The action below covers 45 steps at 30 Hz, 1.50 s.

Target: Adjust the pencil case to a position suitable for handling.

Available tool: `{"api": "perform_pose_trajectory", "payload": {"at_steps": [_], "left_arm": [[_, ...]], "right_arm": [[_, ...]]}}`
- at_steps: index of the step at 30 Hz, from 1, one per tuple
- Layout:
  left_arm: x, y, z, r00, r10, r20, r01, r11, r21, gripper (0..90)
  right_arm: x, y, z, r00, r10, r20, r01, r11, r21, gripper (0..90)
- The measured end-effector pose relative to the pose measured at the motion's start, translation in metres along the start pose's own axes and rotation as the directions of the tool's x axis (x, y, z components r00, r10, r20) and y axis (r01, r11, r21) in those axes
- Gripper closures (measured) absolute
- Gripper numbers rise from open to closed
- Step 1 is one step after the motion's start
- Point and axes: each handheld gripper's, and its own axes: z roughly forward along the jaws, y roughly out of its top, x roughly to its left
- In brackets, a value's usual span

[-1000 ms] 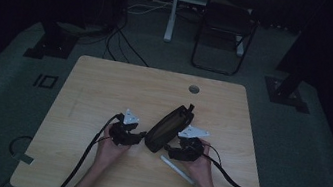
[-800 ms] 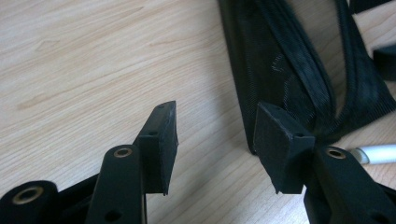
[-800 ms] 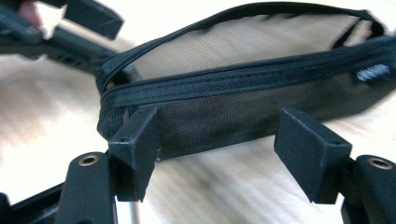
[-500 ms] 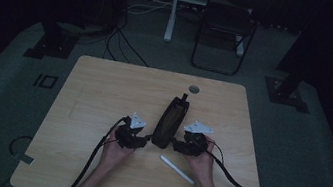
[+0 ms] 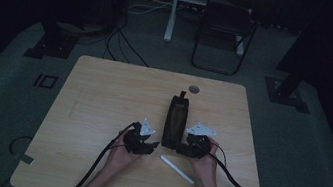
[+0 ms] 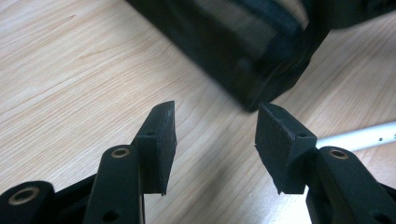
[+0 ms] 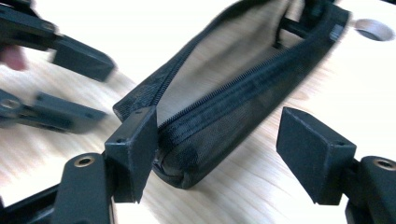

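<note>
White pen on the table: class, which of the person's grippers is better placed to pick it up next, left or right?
Probably the left. The left gripper is open and empty beside the white pen, while the right gripper has the mesh pencil case between its open jaws, steadying its near end.

Pouch [image 6: 243, 51] blurred and cut off by top edge in left gripper view; pen [image 6: 359, 137] cut by right edge; pouch contents unreadable.

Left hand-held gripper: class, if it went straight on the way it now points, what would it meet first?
Most likely the near end of the black mesh pencil case, just ahead of the left hand-held gripper; its open jaws hold nothing. Depth is hard to judge.
</note>
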Motion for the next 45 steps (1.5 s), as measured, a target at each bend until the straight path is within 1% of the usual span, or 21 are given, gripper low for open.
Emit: {"api": "perform_pose_trajectory", "payload": {"at_steps": [3, 5, 7, 9, 12, 15, 18, 23, 25, 27, 28, 29, 30, 32, 34, 37, 40, 42, 43, 44, 45], "left_arm": [[0.005, -0.003, -0.003, 0.9998, -0.012, -0.015, 0.012, 0.9999, -0.002, 48.7], [0.008, -0.005, -0.004, 0.9994, -0.020, -0.029, 0.020, 0.9998, 0.001, 48.7], [0.012, -0.008, -0.005, 0.9989, -0.027, -0.039, 0.027, 0.9996, 0.005, 48.7], [0.017, -0.009, -0.007, 0.9980, -0.035, -0.052, 0.035, 0.9994, 0.006, 48.7], [0.023, -0.012, -0.010, 0.9963, -0.056, -0.065, 0.056, 0.9984, 0.003, 48.7], [0.027, -0.015, -0.011, 0.9945, -0.072, -0.075, 0.073, 0.9973, 0.004, 48.6], [0.030, -0.016, -0.012, 0.9938, -0.079, -0.078, 0.080, 0.9968, 0.004, 48.6], [0.032, -0.017, -0.013, 0.9929, -0.084, -0.084, 0.085, 0.9964, 0.002, 48.6], [0.032, -0.018, -0.013, 0.9927, -0.085, -0.085, 0.086, 0.9963, 0.003, 48.6], [0.033, -0.018, -0.014, 0.9928, -0.083, -0.086, 0.084, 0.9965, 0.003, 48.6], [0.033, -0.018, -0.014, 0.9928, -0.083, -0.086, 0.084, 0.9965, 0.003, 48.6], [0.033, -0.018, -0.014, 0.9925, -0.084, -0.089, 0.084, 0.9964, 0.003, 48.6], [0.033, -0.018, -0.013, 0.9926, -0.081, -0.090, 0.082, 0.9966, 0.005, 48.4], [0.033, -0.018, -0.013, 0.9927, -0.080, -0.090, 0.081, 0.9966, 0.009, 48.4], [0.033, -0.019, -0.012, 0.9924, -0.082, -0.091, 0.084, 0.9964, 0.009, 48.4], [0.033, -0.019, -0.012, 0.9923, -0.083, -0.092, 0.085, 0.9963, 0.011, 48.4], [0.033, -0.019, -0.012, 0.9922, -0.084, -0.093, 0.085, 0.9963, 0.014, 48.4], [0.034, -0.019, -0.012, 0.9920, -0.083, -0.095, 0.085, 0.9963, 0.016, 48.3], [0.034, -0.019, -0.012, 0.9918, -0.083, -0.097, 0.085, 0.9962, 0.016, 48.3], [0.035, -0.020, -0.012, 0.9918, -0.084, -0.096, 0.086, 0.9962, 0.015, 48.3], [0.035, -0.020, -0.012, 0.9913, -0.088, -0.098, 0.090, 0.9959, 0.013, 48.2]], "right_arm": [[-0.011, -0.003, -0.004, 0.9996, 0.020, 0.020, -0.020, 1.000, -0.002, 32.5], [-0.018, -0.005, -0.007, 0.9981, 0.041, 0.046, -0.041, 0.999, 0.002, 34.5], [-0.025, -0.004, -0.010, 0.9957, 0.064, 0.066, -0.064, 0.998, -0.008, 37.2], [-0.029, -0.003, -0.013, 0.9937, 0.083, 0.076, -0.081, 0.996, -0.022, 39.7], [-0.032, 0.002, -0.015, 0.9921, 0.104, 0.070, -0.101, 0.994, -0.048, 40.5], [-0.031, 0.008, -0.013, 0.9919, 0.111, 0.062, -0.107, 0.992, -0.066, 40.5], [-0.029, 0.009, -0.007, 0.9912, 0.121, 0.053, -0.118, 0.991, -0.058, 40.5], [-0.026, 0.005, 0.001, 0.9918, 0.118, 0.049, -0.117, 0.993, -0.014, 42.0], [-0.025, 0.004, 0.003, 0.9927, 0.112, 0.046, -0.112, 0.994, -0.001, 44.4], [-0.025, 0.004, 0.003, 0.9938, 0.100, 0.048, -0.101, 0.995, 0.014, 48.9], [-0.025, 0.004, 0.003, 0.9938, 0.100, 0.048, -0.101, 0.995, 0.014, 48.9], [-0.025, 0.003, 0.003, 0.9944, 0.095, 0.046, -0.096, 0.995, 0.021, 52.1], [-0.028, 0.002, 0.000, 0.9954, 0.081, 0.052, -0.083, 0.996, 0.033, 58.3], [-0.031, 0.001, -0.002, 0.9956, 0.060, 0.072, -0.064, 0.997, 0.045, 62.4], [-0.034, 0.000, -0.004, 0.9944, 0.071, 0.078, -0.075, 0.996, 0.046, 62.1], [-0.039, 0.000, -0.004, 0.9921, 0.102, 0.073, -0.105, 0.994, 0.036, 53.7], [-0.040, 0.002, 0.002, 0.9907, 0.117, 0.069, -0.120, 0.992, 0.040, 49.0], [-0.041, 0.003, 0.007, 0.9910, 0.118, 0.062, -0.121, 0.991, 0.051, 50.0], [-0.041, 0.003, 0.008, 0.9913, 0.120, 0.054, -0.122, 0.991, 0.050, 54.4], [-0.041, 0.003, 0.008, 0.9921, 0.118, 0.044, -0.120, 0.992, 0.050, 56.9], [-0.041, 0.002, 0.008, 0.9933, 0.108, 0.040, -0.111, 0.992, 0.054, 60.3]]}}
